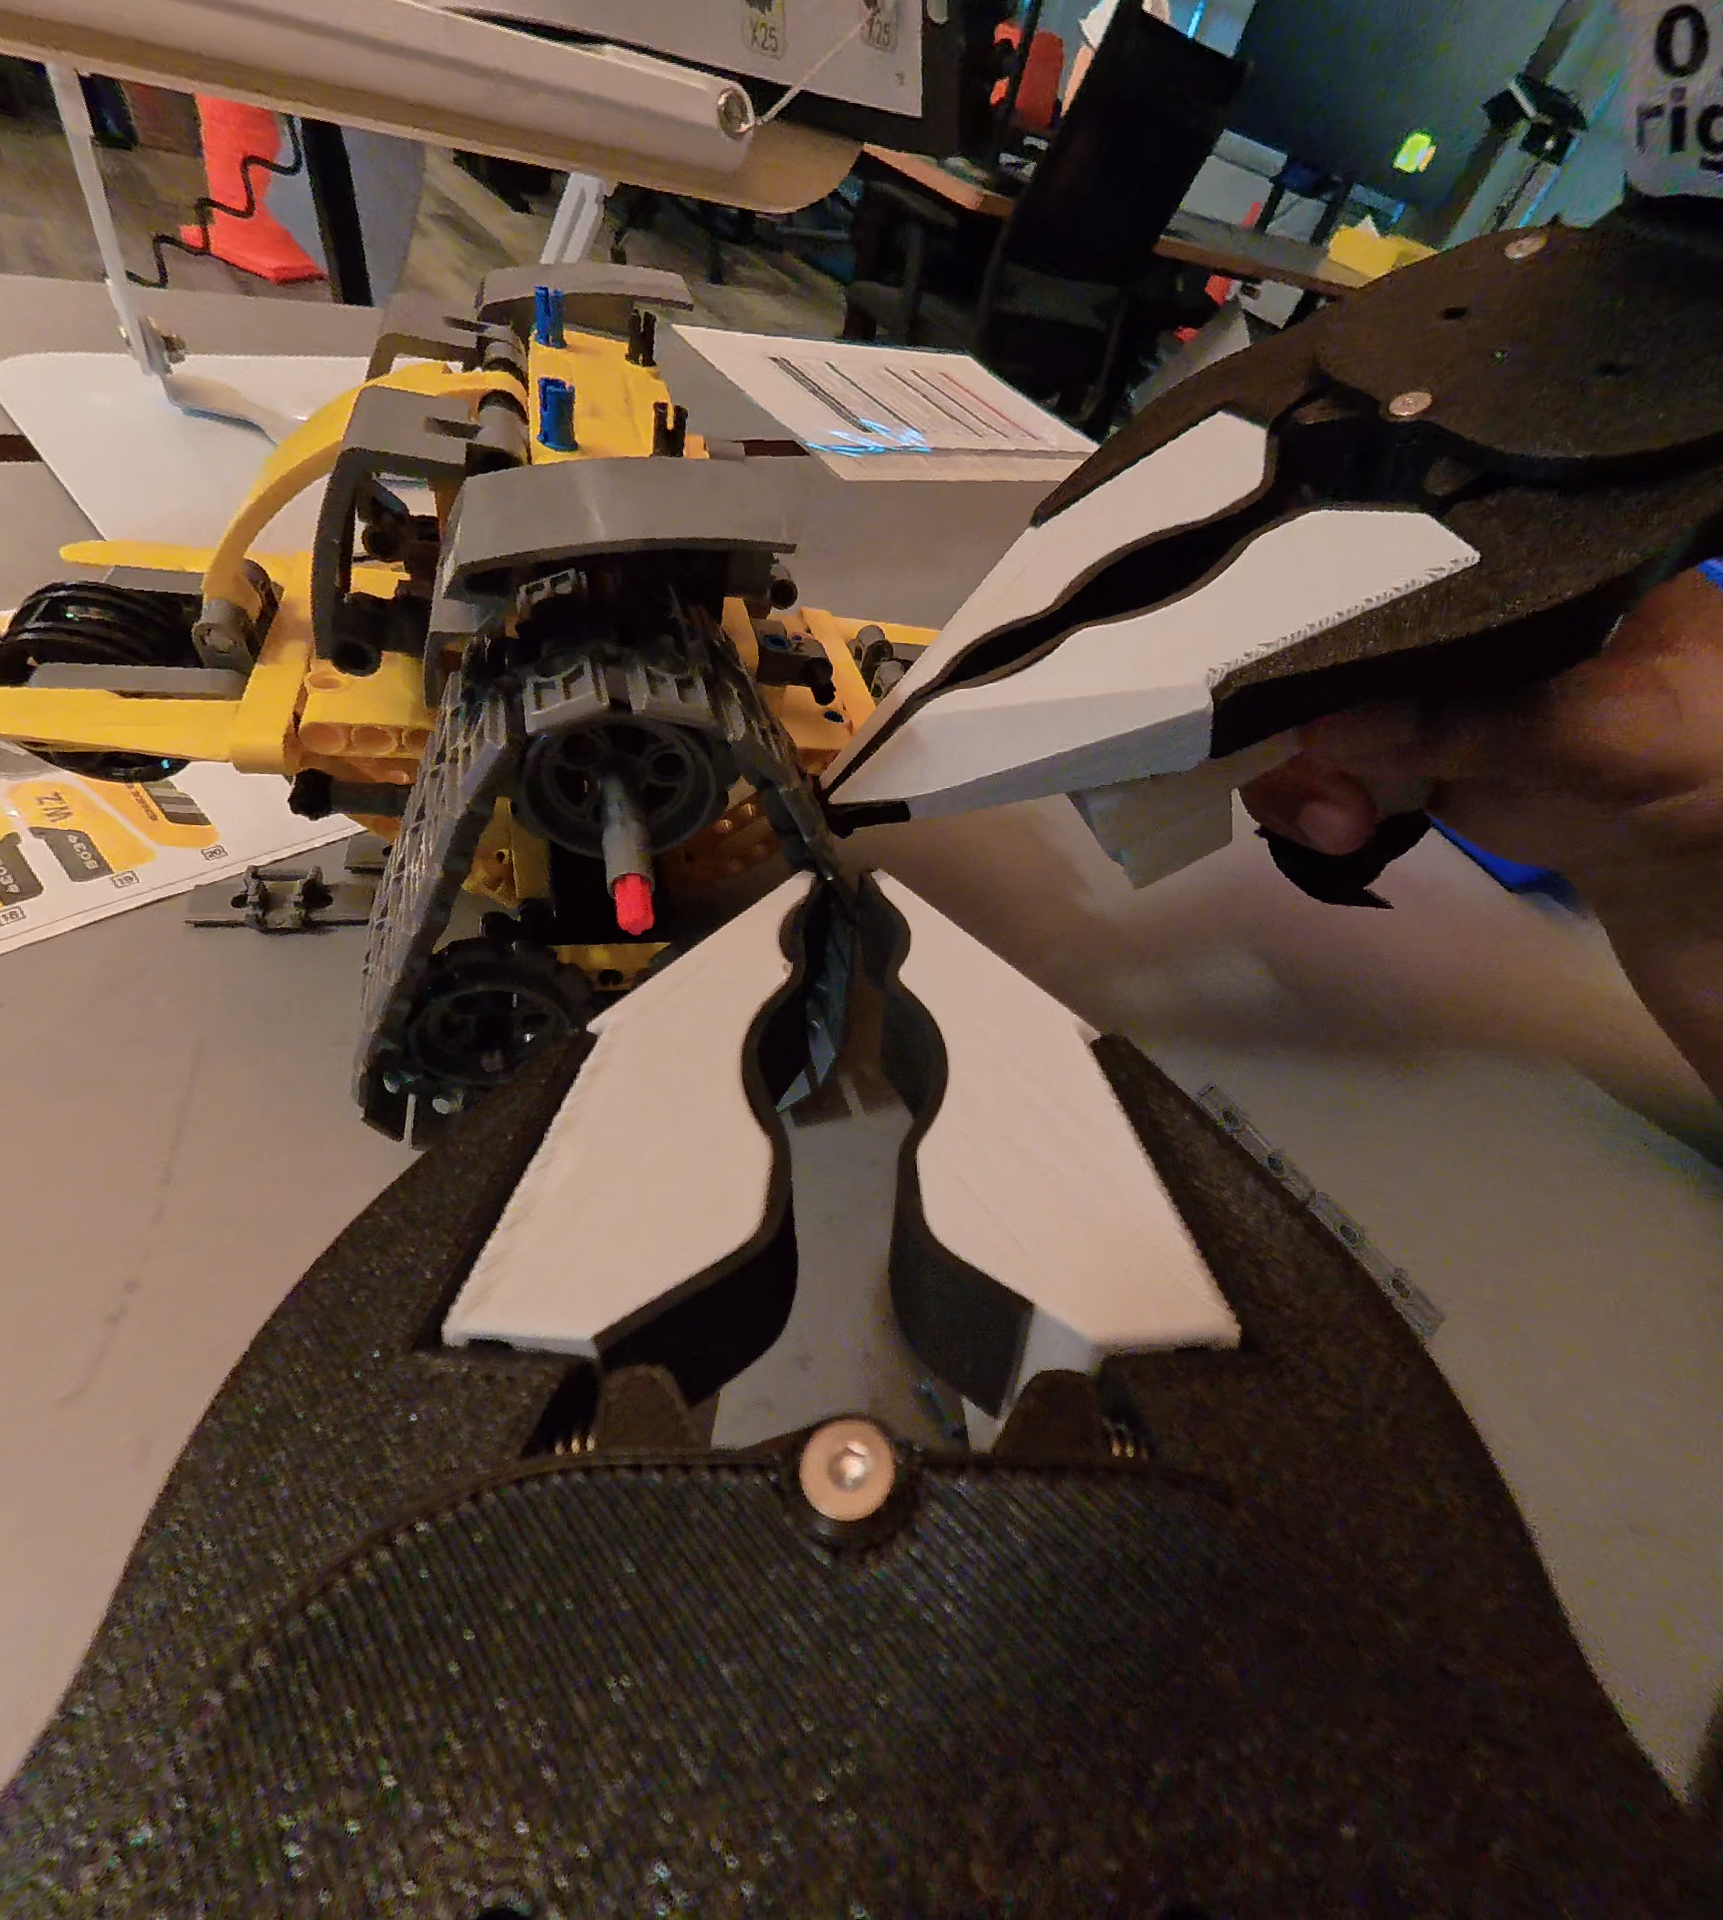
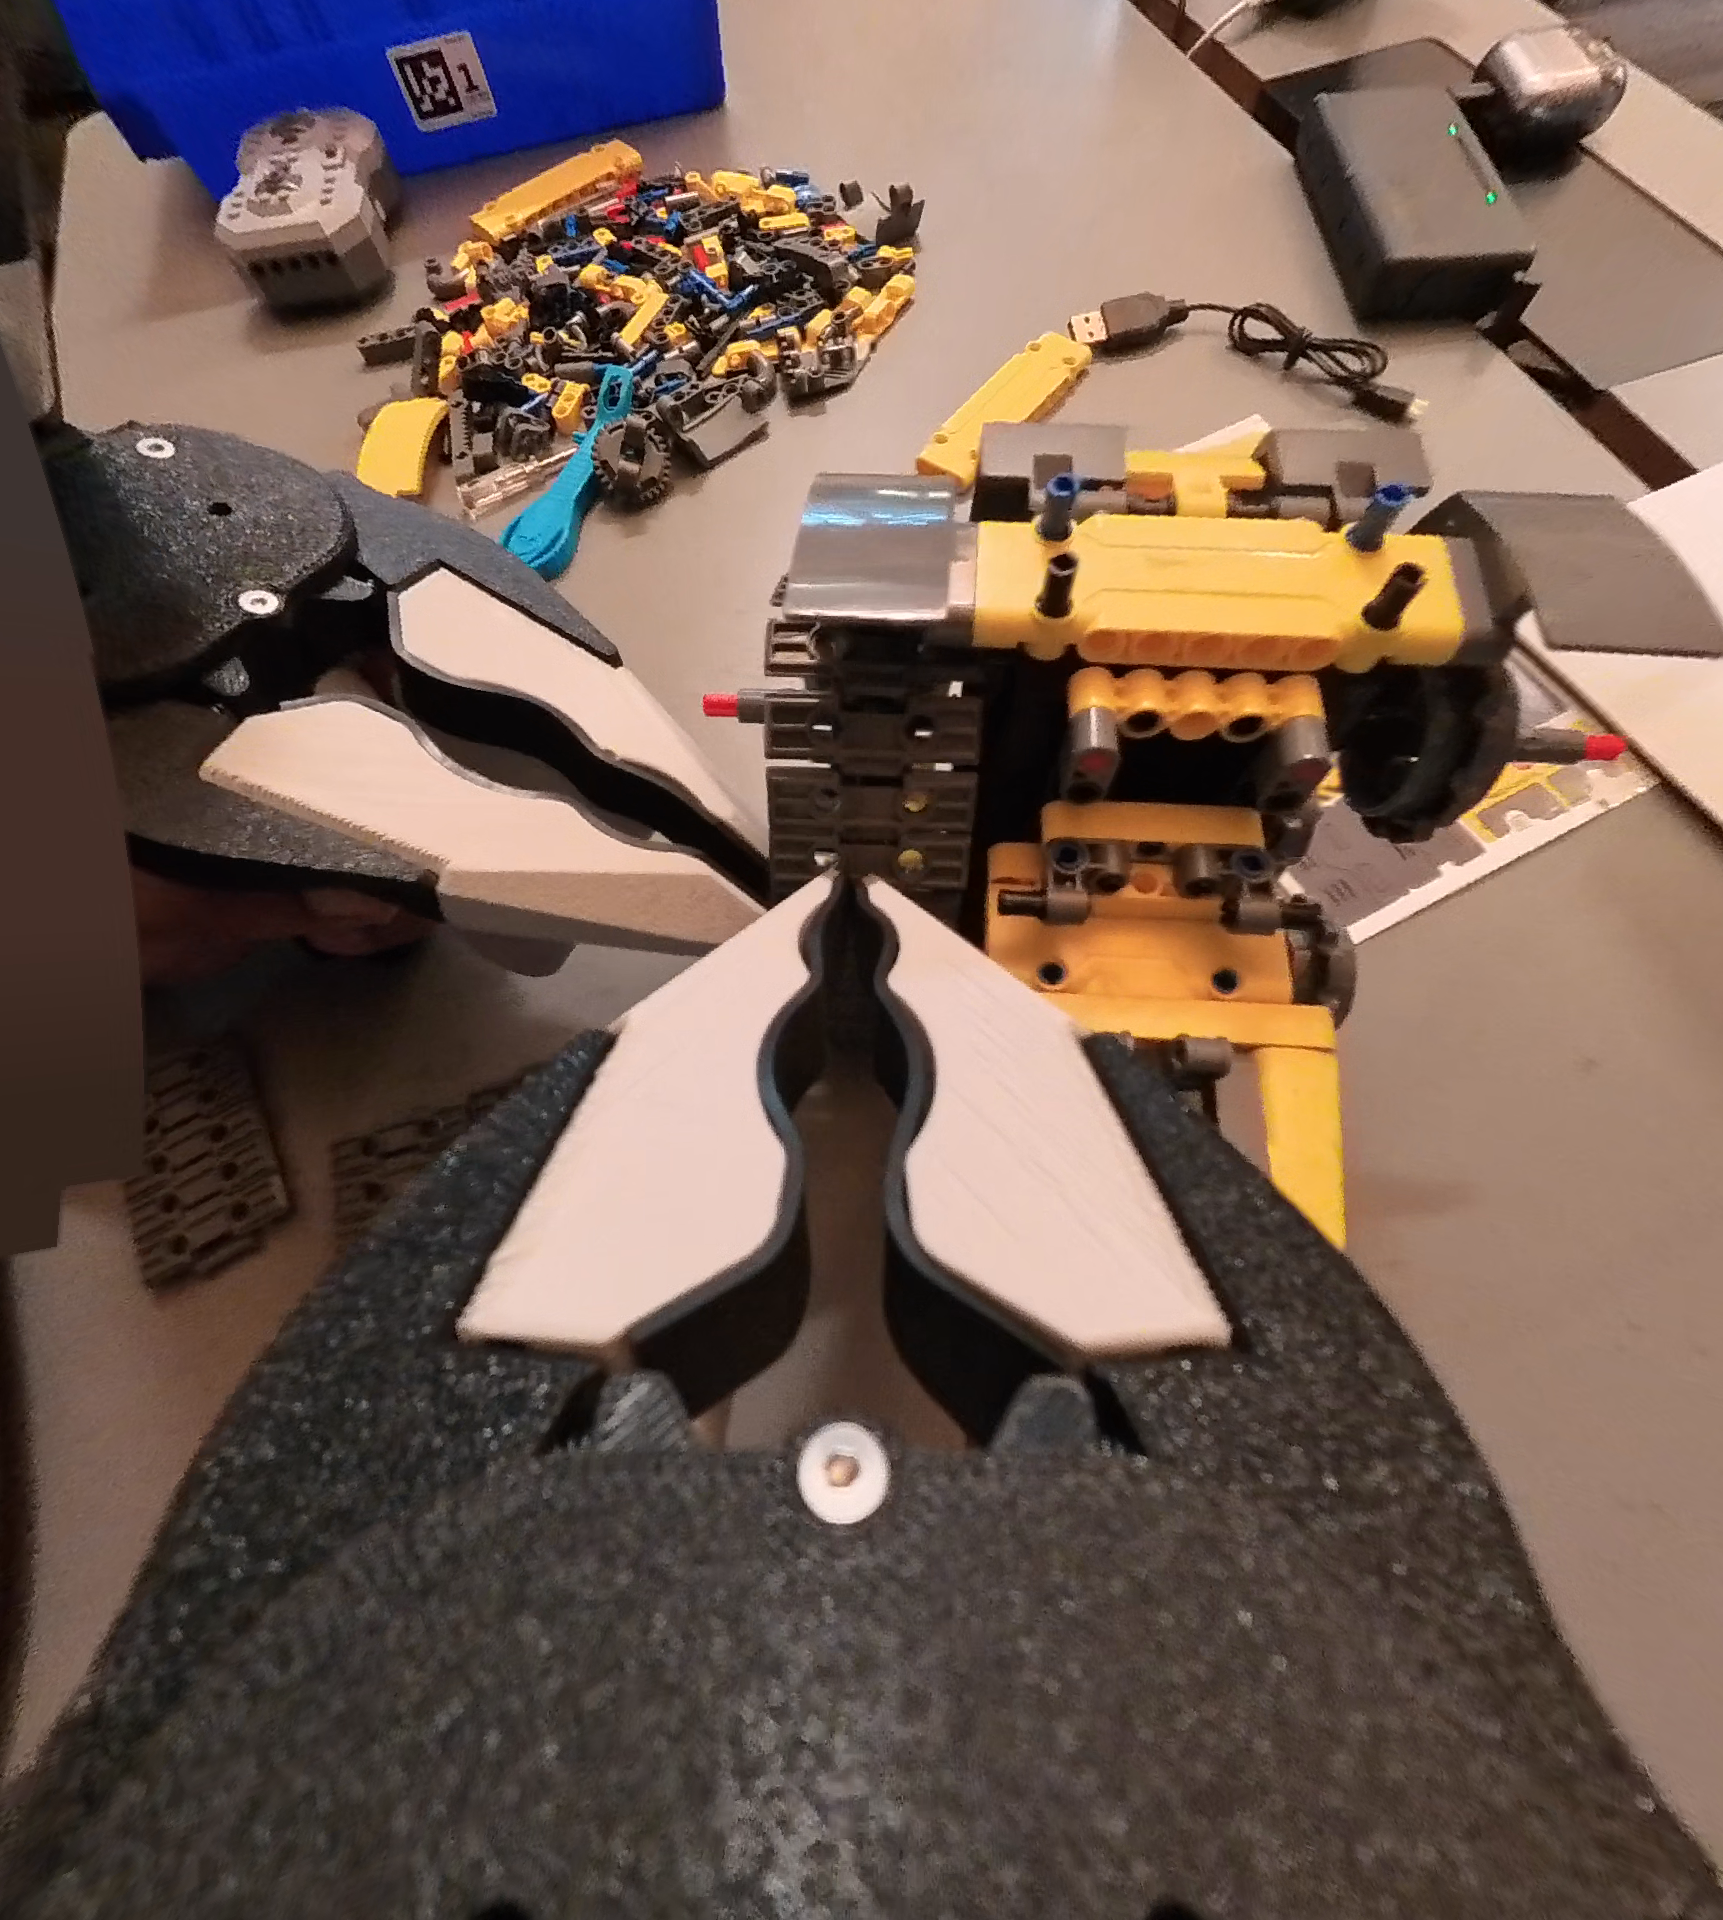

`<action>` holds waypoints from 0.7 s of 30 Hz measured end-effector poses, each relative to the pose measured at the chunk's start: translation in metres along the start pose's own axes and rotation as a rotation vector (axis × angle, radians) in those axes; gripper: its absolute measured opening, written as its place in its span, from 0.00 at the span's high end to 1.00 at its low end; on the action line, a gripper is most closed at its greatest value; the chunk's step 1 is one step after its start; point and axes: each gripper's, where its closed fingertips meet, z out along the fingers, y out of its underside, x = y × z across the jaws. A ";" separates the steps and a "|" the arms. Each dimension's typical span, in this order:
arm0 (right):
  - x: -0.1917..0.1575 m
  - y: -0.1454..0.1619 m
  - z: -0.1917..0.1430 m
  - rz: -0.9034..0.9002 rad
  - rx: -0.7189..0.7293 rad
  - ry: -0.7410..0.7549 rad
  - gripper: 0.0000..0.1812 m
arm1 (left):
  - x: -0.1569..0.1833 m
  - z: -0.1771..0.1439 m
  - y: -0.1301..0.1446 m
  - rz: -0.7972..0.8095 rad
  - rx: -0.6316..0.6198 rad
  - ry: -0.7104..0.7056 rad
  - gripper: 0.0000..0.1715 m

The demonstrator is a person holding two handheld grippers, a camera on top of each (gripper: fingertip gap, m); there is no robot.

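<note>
A yellow and grey brick-built tracked vehicle (image 1: pixel 566 582) stands on the grey table (image 1: pixel 109 1247); it also shows in the right wrist view (image 2: pixel 1179 623). A dark grey link track (image 1: pixel 421 935) wraps its near wheels, around a red-tipped axle (image 1: pixel 633 894). My left gripper (image 1: pixel 841 883) is shut on a loose stretch of that track, which runs down between its fingers. My right gripper (image 2: pixel 846 883) is shut on the track (image 2: pixel 867 769) at nearly the same spot. The right gripper (image 1: pixel 826 805) comes in from the right, and the left gripper (image 2: pixel 758 904) comes in from the left. Their tips almost touch.
A pile of loose pieces (image 2: pixel 649 301), a teal tool (image 2: pixel 566 488), a grey battery box (image 2: pixel 306 208) and a blue bin (image 2: pixel 400 73) lie behind. Spare track strips (image 2: pixel 202 1164) lie at the left. A USB cable (image 2: pixel 1252 332), black device (image 2: pixel 1408 208), sticker sheet (image 1: pixel 26 821) and lamp base (image 1: pixel 161 436) surround the vehicle. Less than 4 cm separates the two grippers' tips.
</note>
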 end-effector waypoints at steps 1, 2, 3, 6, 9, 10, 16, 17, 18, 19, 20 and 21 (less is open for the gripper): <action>0.000 0.000 0.000 0.006 -0.001 -0.005 1.00 | 0.000 0.000 0.000 0.001 -0.001 0.001 0.99; 0.000 0.000 0.000 0.010 -0.003 -0.008 1.00 | 0.000 0.000 0.000 0.003 -0.001 0.001 0.99; 0.000 0.000 0.000 0.013 -0.005 -0.010 1.00 | 0.000 0.000 0.000 0.006 -0.001 0.000 0.99; 0.000 0.000 0.000 0.006 -0.009 -0.001 1.00 | 0.000 0.000 0.000 0.021 -0.002 -0.008 0.99; 0.001 0.000 0.000 -0.019 -0.013 0.018 1.00 | 0.000 0.000 0.000 0.019 -0.005 -0.002 0.99; 0.001 0.000 0.000 -0.028 -0.014 0.023 1.00 | 0.001 0.000 0.001 0.012 -0.007 0.005 0.99; 0.000 -0.001 0.001 -0.037 0.002 0.032 1.00 | 0.000 -0.001 -0.001 -0.019 0.006 0.021 0.98; 0.000 -0.001 0.001 -0.037 0.003 0.033 1.00 | 0.000 -0.001 -0.001 -0.025 0.006 0.025 0.98; 0.000 -0.001 0.001 -0.036 0.003 0.033 1.00 | 0.001 -0.001 0.000 -0.037 0.006 0.030 0.98; 0.000 -0.001 0.001 -0.036 0.003 0.033 1.00 | 0.001 -0.001 0.000 -0.050 0.006 0.036 0.98; 0.000 -0.001 0.001 -0.036 0.004 0.034 1.00 | 0.001 -0.001 0.000 -0.062 0.007 0.042 0.98; 0.000 -0.001 0.001 -0.036 0.006 0.034 1.00 | 0.000 -0.001 -0.001 -0.067 0.008 0.045 0.98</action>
